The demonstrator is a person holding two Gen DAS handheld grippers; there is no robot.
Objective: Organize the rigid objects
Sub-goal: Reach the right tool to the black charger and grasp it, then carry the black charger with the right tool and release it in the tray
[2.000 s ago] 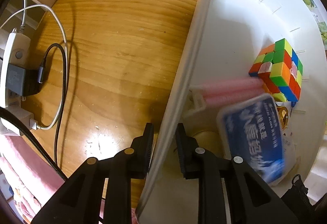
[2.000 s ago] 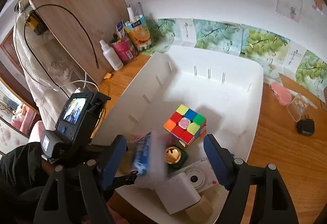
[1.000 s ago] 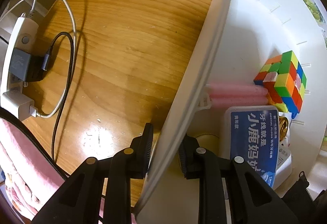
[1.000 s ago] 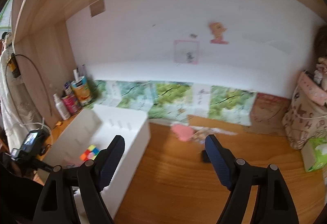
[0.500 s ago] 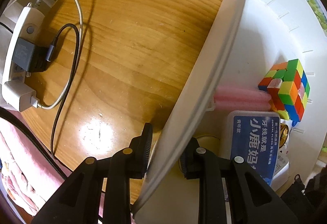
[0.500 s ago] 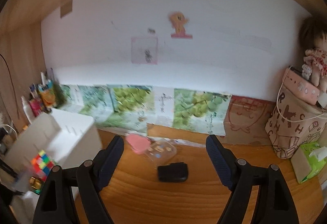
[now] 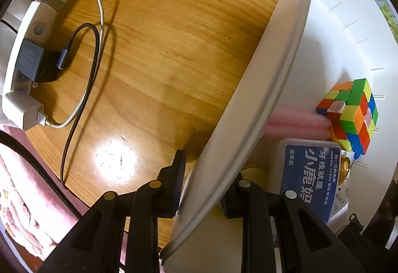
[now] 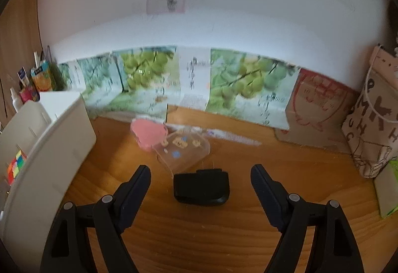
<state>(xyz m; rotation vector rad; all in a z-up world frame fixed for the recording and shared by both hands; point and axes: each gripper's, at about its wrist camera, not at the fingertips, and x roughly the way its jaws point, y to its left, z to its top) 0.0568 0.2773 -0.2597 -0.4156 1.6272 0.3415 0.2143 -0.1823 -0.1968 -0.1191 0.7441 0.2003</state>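
Gold-topped object (image 7: 346, 168) mostly behind the dental floss box (image 7: 308, 181); blurred pink comb (image 7: 296, 123) under the bin rim (image 7: 273, 98).

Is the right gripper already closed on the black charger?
No, the right gripper is open, and the black charger lies untouched on the desk between its fingers.

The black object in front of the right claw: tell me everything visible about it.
The black object is a small, dark block with rounded corners and a matte, plastic-looking surface; its exact identity is unclear in the slightly blurred right wrist view. It lies flat on the wooden desk, centred ahead of the right claw, whose jaws stand wide open and apart from it. Its far edge sits close to a clear plastic case; whether they touch cannot be told. Nothing grips it.
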